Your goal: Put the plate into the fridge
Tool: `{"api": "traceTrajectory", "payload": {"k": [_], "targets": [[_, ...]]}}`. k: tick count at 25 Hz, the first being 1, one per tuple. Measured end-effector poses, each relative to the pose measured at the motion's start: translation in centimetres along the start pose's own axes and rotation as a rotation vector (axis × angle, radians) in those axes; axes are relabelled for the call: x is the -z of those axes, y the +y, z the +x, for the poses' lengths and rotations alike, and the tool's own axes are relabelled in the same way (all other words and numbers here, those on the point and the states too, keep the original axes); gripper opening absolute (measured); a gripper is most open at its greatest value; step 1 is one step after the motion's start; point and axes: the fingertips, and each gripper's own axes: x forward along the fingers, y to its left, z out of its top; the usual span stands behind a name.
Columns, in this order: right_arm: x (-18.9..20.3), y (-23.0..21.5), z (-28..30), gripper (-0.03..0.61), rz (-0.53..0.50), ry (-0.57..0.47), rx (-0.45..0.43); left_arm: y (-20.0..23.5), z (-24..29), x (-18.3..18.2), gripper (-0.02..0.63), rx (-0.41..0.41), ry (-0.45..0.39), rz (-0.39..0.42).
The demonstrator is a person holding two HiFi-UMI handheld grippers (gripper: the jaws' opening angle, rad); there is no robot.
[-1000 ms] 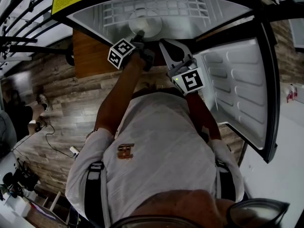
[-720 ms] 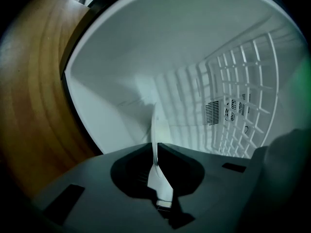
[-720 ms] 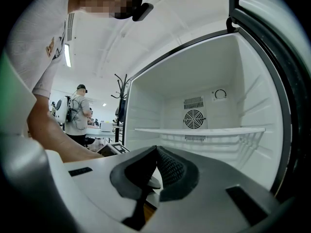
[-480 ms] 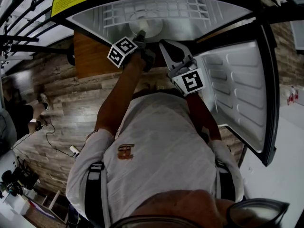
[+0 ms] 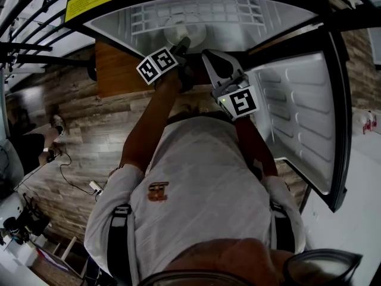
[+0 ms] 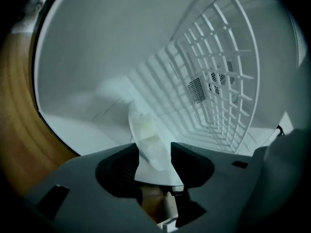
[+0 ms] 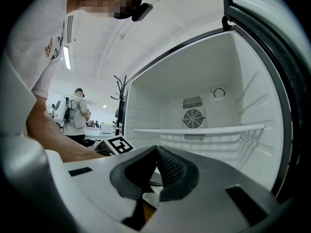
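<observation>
White plate between left gripper jaws, just been opening; right gripper pressed together, empty; crooked pull-back may snag rim and drag plate from fridge.

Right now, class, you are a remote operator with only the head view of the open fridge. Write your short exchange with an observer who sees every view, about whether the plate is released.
Operator: Is the left gripper clamped on the plate?
Observer: No. The left gripper view shows its jaws apart, having just been opening, with the plate's rim between them.
Operator: And the right gripper?
Observer: Its own view shows the jaws together, nothing between them.
Operator: Anything on the back wall?
Observer: The right gripper view shows a round fan grille on the fridge's back wall.
</observation>
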Motion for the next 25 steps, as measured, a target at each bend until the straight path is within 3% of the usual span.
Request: {"api": "traceTrajectory", "payload": {"k": [8, 17, 22, 25], "targets": [[0.2, 0.1, -0.3, 0.032, 0.004, -0.006, 0.0, 1.0, -0.5, 2.3, 0.25, -0.041, 0.129, 0.311], [0.5, 0.5, -0.3, 0.032, 0.003, 0.008, -0.003, 1.8, -0.7, 3.5, 0.25, -0.153, 0.221, 0.752], [0.5, 0.5, -0.5, 0.032, 0.004, 0.009, -0.001, 2.5, -1.0, 3.4, 0.252, -0.214, 0.242, 0.888], [0.6, 0.3, -0.7, 0.032, 0.009, 0.011, 0.003, 3.0, -1.1, 3.5, 0.252, -0.23, 0.259, 0.921]]}}
